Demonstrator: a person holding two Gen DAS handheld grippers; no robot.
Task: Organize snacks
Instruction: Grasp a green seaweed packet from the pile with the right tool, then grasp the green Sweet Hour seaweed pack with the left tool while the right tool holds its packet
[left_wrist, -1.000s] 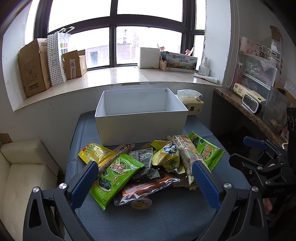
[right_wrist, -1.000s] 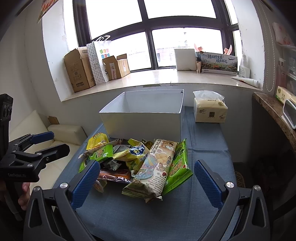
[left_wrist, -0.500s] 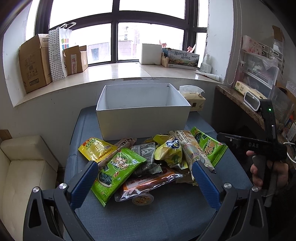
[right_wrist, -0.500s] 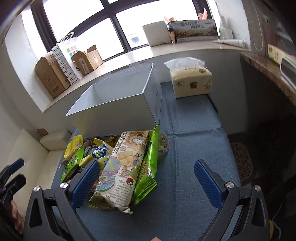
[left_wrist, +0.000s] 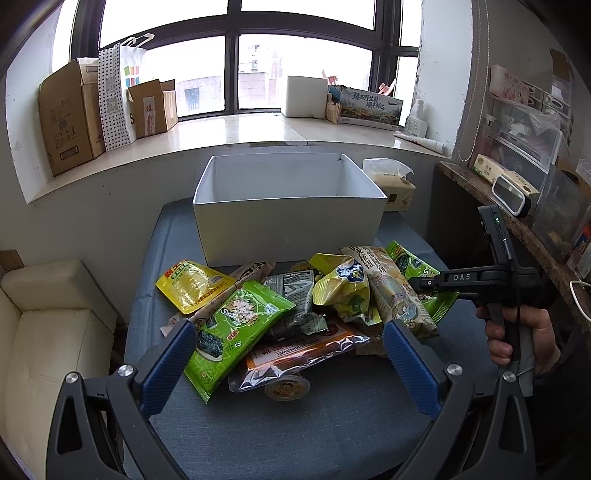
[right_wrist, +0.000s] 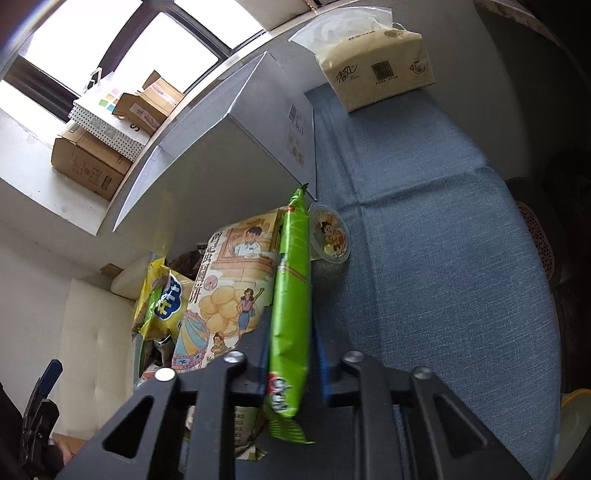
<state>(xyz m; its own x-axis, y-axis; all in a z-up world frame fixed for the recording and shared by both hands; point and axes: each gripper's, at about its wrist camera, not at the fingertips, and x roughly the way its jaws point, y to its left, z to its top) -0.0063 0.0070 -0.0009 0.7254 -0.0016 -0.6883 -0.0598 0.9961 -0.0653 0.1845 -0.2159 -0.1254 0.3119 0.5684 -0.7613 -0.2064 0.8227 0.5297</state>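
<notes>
Green snack bag (right_wrist: 290, 314) clamped edge-on (right gripper (right_wrist: 291, 354)), left gripper (left_wrist: 291, 363) spread

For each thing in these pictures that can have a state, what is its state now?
White box: open on top, no snacks visible inside.
Left tongs: open, holding nothing.
Right tongs: shut on the green packet.
Green packet: gripped edge-on, sealed.
Round jelly cup: lid on, lying tilted on the blue cloth.
Tissue pack: opened, tissue sticking out.
Snack pile: heaped outside the box.
</notes>
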